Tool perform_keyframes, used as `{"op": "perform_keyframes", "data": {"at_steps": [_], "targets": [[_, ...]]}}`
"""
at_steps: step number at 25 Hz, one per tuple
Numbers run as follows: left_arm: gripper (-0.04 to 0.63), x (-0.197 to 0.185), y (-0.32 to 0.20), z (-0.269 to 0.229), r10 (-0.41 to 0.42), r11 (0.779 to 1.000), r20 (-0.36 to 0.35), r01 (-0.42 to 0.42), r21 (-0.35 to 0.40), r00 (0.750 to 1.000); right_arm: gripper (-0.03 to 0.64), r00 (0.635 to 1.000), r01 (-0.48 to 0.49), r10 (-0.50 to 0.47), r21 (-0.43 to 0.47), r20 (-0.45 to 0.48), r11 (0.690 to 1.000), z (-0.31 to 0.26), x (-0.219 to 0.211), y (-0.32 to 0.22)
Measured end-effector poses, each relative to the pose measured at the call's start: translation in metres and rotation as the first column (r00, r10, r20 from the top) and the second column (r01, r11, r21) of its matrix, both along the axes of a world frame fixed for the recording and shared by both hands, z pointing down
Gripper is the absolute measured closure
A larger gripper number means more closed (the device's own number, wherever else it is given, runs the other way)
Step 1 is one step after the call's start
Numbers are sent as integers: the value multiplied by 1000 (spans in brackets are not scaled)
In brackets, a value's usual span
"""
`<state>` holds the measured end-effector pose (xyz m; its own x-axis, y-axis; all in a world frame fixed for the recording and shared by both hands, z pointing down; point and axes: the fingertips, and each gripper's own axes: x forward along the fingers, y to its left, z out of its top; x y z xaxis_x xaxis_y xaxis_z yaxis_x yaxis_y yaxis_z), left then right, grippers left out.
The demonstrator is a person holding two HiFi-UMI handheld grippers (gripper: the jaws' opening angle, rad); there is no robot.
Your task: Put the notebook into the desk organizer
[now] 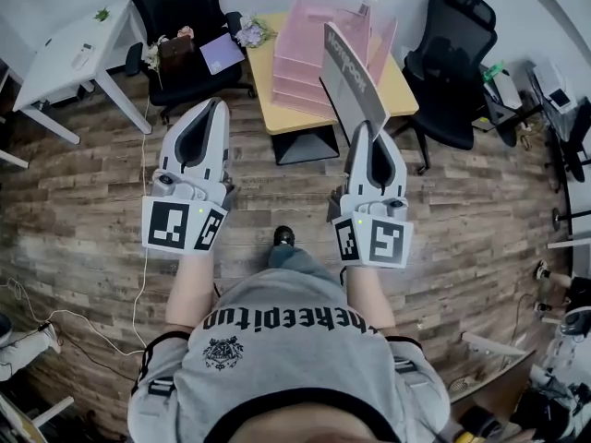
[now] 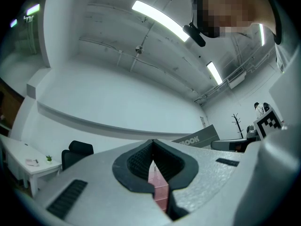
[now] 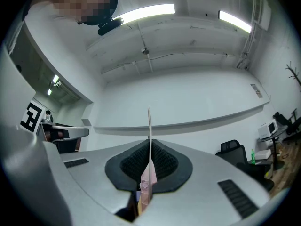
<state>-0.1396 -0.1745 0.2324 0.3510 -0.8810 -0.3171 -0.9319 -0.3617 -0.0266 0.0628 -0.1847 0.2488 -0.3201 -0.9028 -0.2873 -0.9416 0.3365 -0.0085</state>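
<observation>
Right claw [image 3: 149,147]: clenched on the notebook [image 3: 149,124], gripping it by its lower edge. The right gripper view shows the cover edge-on as a thin upright line between the pads.

Notebook, head view: a grey slab rising from the claw tips, long axis running up and forward, away from the person. It is held in the air and is not in the organizer.

Left claw [image 1: 216,107]: clenched on nothing, pads together, level with the right one and well apart from the notebook.

Desk organizer [image 1: 300,63]: pink and tiered, standing on the yellow desk [image 1: 406,89] straight ahead of the right claw. The notebook's far end overlaps its right side in the head view; whether it touches cannot be told.

Judgement: the right claw is nearer, and the move is forward and slightly left, thin edge leading
</observation>
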Motion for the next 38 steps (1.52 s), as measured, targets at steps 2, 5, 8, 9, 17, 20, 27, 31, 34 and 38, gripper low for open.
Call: {"op": "perform_keyframes", "data": {"at_steps": [2, 5, 8, 9, 17, 20, 27, 31, 34, 38], "targets": [[592, 2, -16, 0, -8, 1000, -3, 8, 1, 1000, 607, 1000, 10, -10, 1, -2, 1000, 0, 2, -18], [592, 5, -40, 1, -19, 1000, -4, 19, 3, 1000, 607, 1000, 28, -28, 0, -7, 1000, 2, 3, -44], [592, 7, -60, 3, -29, 1000, -3, 29, 1, 1000, 607, 998, 58, -58, -14, -22, 998, 7, 1, -67], [592, 8, -65, 3, -33, 999, -2, 33, -1, 999, 607, 997, 70, -71, -24, -30, 997, 9, 0, -74], [592, 4, -97, 12, -72, 997, 1, 72, -24, 997, 607, 977, 161, -177, -127, -119, 979, 46, -20, -115], [592, 1, -106, 17, -85, 996, -2, 85, -38, 996, 607, 959, 187, -219, -177, -180, 966, 67, -28, -122], [592, -8, -118, 31, -110, 991, -9, 109, -71, 994, 607, 872, 185, -267, -228, -411, 956, 123, -50, -132], [592, -13, -121, 39, -125, 988, -12, 124, -89, 992, 607, 780, 132, -240, -222, -578, 966, 158, -53, -140], [592, -18, -122, 45, -137, 986, -19, 134, -103, 990, 606, 658, 96, -194, -174, -727, 980, 182, -56, -144], [592, -23, -122, 51, -154, 982, -18, 150, -118, 988, 606, 467, 93, -111, -77, -877, 993, 213, -60, -147]]}}
